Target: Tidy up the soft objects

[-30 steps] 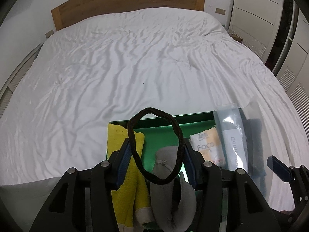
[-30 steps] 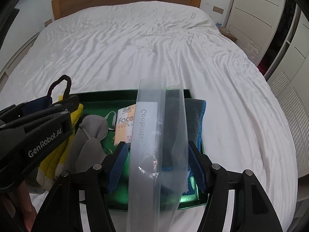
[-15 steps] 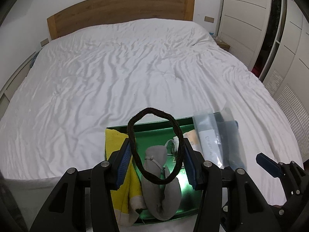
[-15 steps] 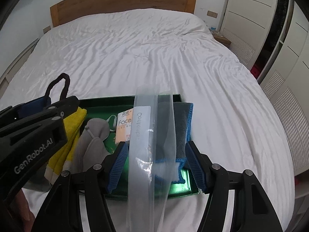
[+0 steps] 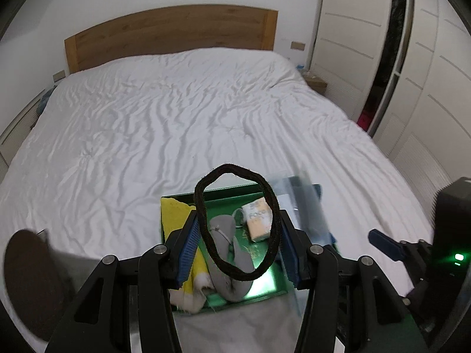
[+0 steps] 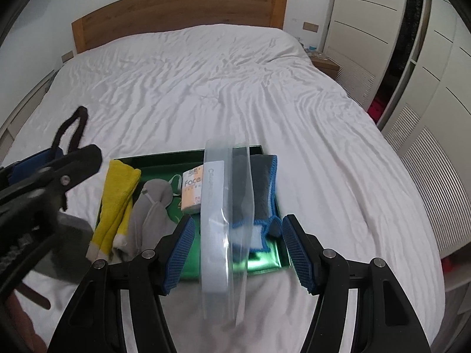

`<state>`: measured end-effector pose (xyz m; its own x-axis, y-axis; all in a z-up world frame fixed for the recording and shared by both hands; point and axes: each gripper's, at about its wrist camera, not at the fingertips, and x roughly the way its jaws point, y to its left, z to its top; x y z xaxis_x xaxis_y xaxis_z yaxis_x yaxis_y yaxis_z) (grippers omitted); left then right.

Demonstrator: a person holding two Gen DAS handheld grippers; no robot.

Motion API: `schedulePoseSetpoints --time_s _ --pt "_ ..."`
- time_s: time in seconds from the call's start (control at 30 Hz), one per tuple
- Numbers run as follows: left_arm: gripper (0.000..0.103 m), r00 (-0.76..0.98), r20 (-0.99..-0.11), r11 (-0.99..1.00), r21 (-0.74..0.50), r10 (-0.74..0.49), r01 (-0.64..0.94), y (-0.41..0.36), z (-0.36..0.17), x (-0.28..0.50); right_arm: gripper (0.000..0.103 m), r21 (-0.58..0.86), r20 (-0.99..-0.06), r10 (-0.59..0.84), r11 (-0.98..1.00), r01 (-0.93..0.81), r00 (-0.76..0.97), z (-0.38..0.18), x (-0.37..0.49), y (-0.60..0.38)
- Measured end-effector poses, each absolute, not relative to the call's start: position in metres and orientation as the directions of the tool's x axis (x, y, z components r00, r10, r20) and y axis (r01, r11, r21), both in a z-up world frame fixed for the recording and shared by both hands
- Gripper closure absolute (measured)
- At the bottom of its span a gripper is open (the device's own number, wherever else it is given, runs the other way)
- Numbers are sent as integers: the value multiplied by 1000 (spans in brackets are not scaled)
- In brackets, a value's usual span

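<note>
A green tray [image 6: 188,156] lies on the white bed near its foot, also in the left wrist view [image 5: 232,189]. It holds a yellow cloth [image 6: 117,194], a grey fabric piece [image 6: 150,209], a tissue pack [image 6: 192,189] and a grey towel with blue edging [image 6: 262,188]. My left gripper [image 5: 237,245] has a black hair band [image 5: 203,209] stretched between its fingers, above the tray. My right gripper [image 6: 235,248] stands wide; a clear plastic bag [image 6: 222,220] hangs between its fingers, and I cannot tell how it is gripped.
The white duvet [image 5: 176,117] covers the bed up to a wooden headboard [image 5: 170,38]. White wardrobe doors [image 6: 412,44] stand to the right, with a small bedside table [image 6: 325,61] by the headboard. A dark blurred shape [image 5: 26,279] is at the lower left.
Both grippers have drawn back and up from the tray, which now looks smaller and farther. The hair band and the plastic bag have come along with them.
</note>
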<state>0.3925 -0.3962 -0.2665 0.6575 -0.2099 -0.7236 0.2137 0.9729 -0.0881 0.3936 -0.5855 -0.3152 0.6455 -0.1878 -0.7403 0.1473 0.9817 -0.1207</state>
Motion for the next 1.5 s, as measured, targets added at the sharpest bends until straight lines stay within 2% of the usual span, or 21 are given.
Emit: schedulePoseSetpoints --time_s 0.33,0.47,0.7,0.87,1.0,1.1,1.3,1.5 --pt "58 667 -677 950 -203 -310 236 -317 -223 268 41 -195 -719 -193 978 72 668 -289 290 -533" --pt "58 652 -694 951 -182 -304 250 -259 -220 216 40 -227 -739 -179 974 10 650 -289 238 -489" --pt "58 605 -789 984 8 -103 178 -127 -242 133 40 -173 -815 -67 976 -132 576 -304 162 -389" --pt "58 484 -873 985 130 61 110 -49 -275 91 39 -37 -873 74 975 -217 482 -325 128 -312" --pt "58 385 -917 987 144 105 72 -12 -309 69 39 69 -903 168 965 -251 396 -349 119 -266" --pt "58 331 -940 992 108 81 64 1 -334 64 38 114 -912 203 960 -256 356 -373 120 -238" --pt "58 313 -950 999 30 22 23 19 -362 64 37 75 -935 155 965 -250 319 -419 149 -218" --pt "58 348 -937 999 -6 -19 36 36 -355 64 37 59 -940 131 972 -227 316 -427 162 -220"
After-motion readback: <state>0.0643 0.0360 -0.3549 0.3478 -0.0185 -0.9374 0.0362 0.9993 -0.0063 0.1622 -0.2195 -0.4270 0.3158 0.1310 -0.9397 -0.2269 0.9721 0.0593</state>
